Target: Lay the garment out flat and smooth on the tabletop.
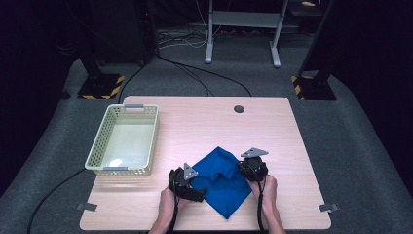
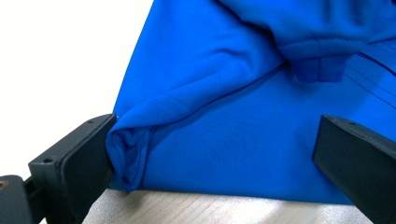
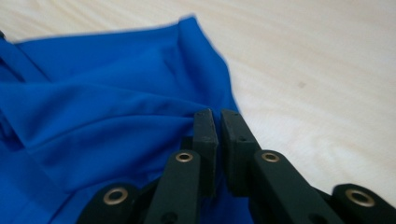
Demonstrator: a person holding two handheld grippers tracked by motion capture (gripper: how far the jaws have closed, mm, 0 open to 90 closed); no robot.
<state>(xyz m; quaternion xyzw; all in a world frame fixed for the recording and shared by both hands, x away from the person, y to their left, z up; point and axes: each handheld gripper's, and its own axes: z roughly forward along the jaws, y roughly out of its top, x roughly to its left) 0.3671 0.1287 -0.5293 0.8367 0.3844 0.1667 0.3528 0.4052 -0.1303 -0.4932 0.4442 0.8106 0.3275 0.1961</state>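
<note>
A: Bench (image 1: 272, 126), light wood, round cable hole at the far edge. No brand, label or writing readable anywhere on it.

B: Next in size: blue garment (image 1: 221, 181), crumpled, lying at the near middle of the bench between the two hands. No tag or print legible on the cloth.

A: Cream basket (image 1: 95, 155) with perforated walls, far left of the garment, well apart from it.

B: Left tongs (image 1: 187, 185) sit at the garment's left edge. In the left gripper view the jaws stand wide apart over the cloth; a rolled fold (image 2: 128, 156) touches the left jaw, the other jaw is clear of it.

A: Right tongs (image 3: 218, 140) at the garment's right edge, jaws nearly together with a thin slit between them. Cannot tell whether cloth is pinched: the tips hide the spot.

B: Both forearms are cut off by the near frame edge.
</note>
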